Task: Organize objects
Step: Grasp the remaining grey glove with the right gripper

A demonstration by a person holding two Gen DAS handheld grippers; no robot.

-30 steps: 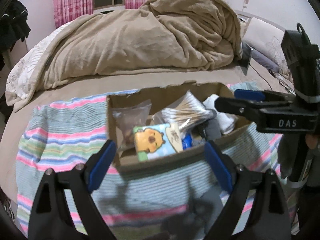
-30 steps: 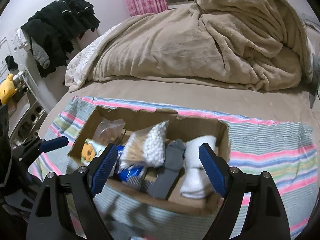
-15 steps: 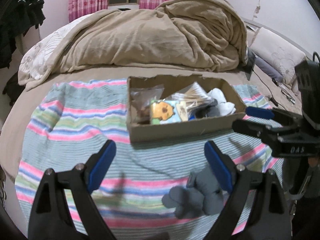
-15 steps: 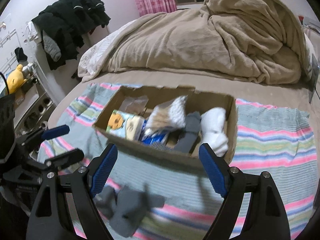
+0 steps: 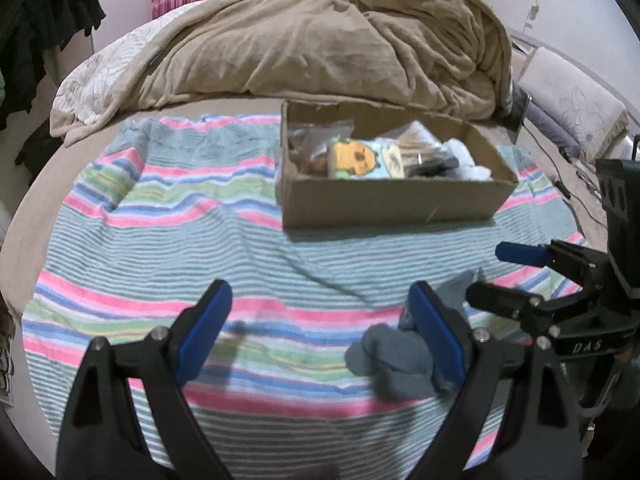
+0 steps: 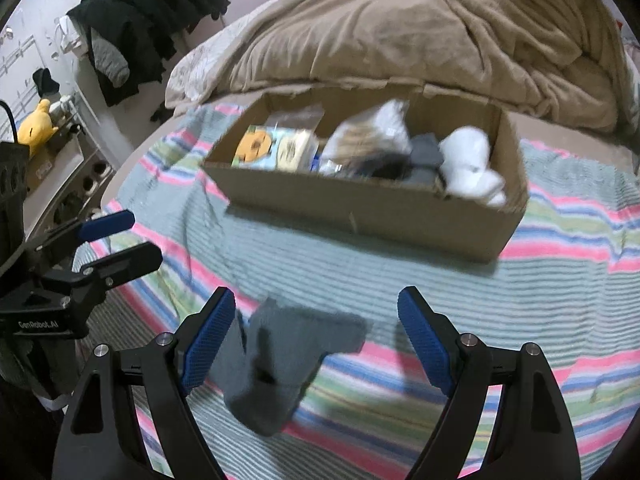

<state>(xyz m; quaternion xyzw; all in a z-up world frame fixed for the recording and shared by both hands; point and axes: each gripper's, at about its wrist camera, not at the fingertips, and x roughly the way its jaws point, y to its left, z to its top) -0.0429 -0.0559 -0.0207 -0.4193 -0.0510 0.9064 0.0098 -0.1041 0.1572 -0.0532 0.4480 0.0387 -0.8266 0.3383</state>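
Observation:
A cardboard box (image 5: 384, 200) (image 6: 360, 204) stands on a striped blanket (image 5: 200, 232) on the bed. It holds a yellow cartoon packet (image 5: 356, 158), a clear bag of cotton swabs (image 6: 372, 136), white socks (image 6: 468, 164) and dark socks. A grey sock pair (image 5: 396, 356) (image 6: 280, 360) lies loose on the blanket in front of the box. My left gripper (image 5: 320, 332) is open and empty, just left of the grey socks. My right gripper (image 6: 316, 336) is open and empty above the grey socks; it also shows in the left wrist view (image 5: 504, 276).
A rumpled tan duvet (image 5: 320, 44) is piled behind the box. Dark clothes (image 6: 140, 36) hang at the left wall, with a yellow plush toy (image 6: 36, 126) on a shelf. A pillow (image 5: 572, 108) and cables lie at the bed's right side.
Both grippers have pulled back from the box towards the near edge of the bed. The grey sock pair on the blanket has come into view under them.

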